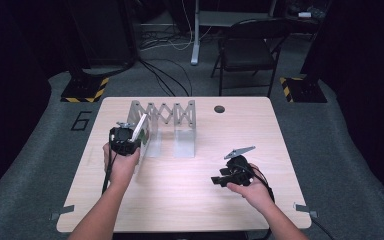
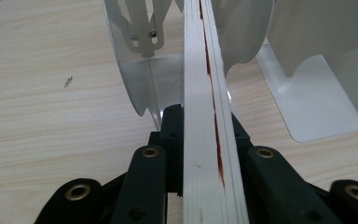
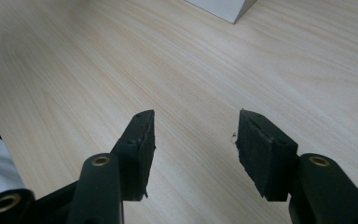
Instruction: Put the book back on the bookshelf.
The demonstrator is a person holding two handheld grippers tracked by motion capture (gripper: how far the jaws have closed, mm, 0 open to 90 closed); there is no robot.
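My left hand-held gripper (image 1: 130, 136) is clamped on a thin white book (image 2: 209, 116), which I hold upright and edge-on, its pages and a red streak of cover running straight up between the two black jaws in the left gripper view. The book sits at the left end of the silver accordion rack (image 1: 166, 125), about ten o'clock from the middle of the table (image 1: 190, 200). In the left gripper view its top edge reaches in between two curved metal dividers (image 2: 140, 70); whether it touches either one I cannot tell.

My right hand-held gripper (image 3: 193, 149) holds nothing. Its jaws stand partly apart over bare wood, with the pads clear of everything.

The high view places the whole rack at twelve o'clock on the table and shows both of my forearms. The left gripper view adds the rivets on a divider and the flat foot of the rack (image 2: 317, 107). The right gripper view catches a pale corner of that rack (image 3: 223, 9) at one o'clock.

My left forearm angles in from six o'clock with the hand raised. My right hand lies low at four o'clock, its gripper pointing toward nine.
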